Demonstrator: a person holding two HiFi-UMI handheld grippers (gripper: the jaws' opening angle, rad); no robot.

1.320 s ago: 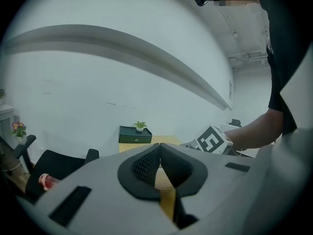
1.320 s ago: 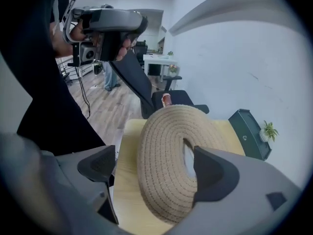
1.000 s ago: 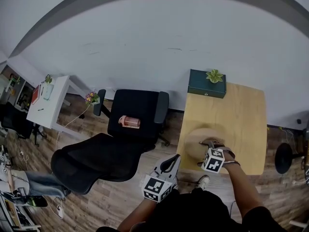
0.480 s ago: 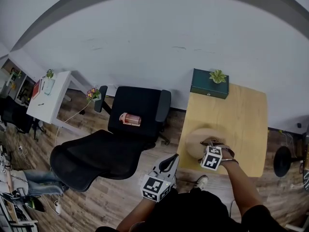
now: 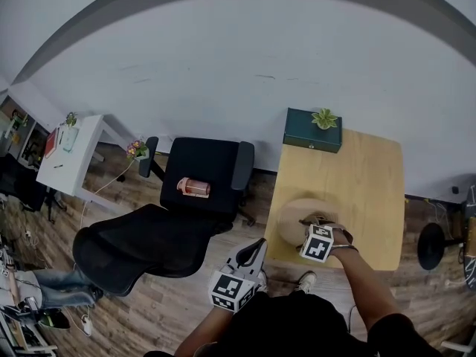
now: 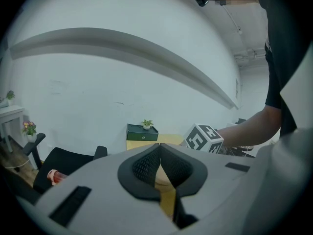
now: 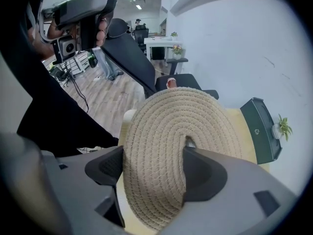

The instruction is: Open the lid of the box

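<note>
While the right gripper (image 7: 152,166) was closing, its pads stood either side of a stretch of the woven lid (image 7: 166,126). One was at the rim, lower left in the right gripper view, and the other was by the small knob (image 7: 190,142) at the lid's centre. Both looked to be pressing on the coils. The left gripper (image 6: 159,168) hung off the table's near edge, at the bottom centre of the head view, its jaws together on nothing.

The lid lay on the box at the near left of the wooden table (image 5: 364,177), well apart from the green case (image 5: 312,129) at the far edge. Being coiled rope, it would likely be light and somewhat floppy, rough enough not to slip (nothing here to break). Gripped from rim to centre it might bend, so the knob or a firm pinch on the rim seemed the better hold.

The lid covered nearly all of the box, leaving only a pale sliver (image 7: 128,116) at its left edge. Whether the lid sat inside a rim or merely on top could not be told. In the head view, the marker cube hid the grip itself.
</note>
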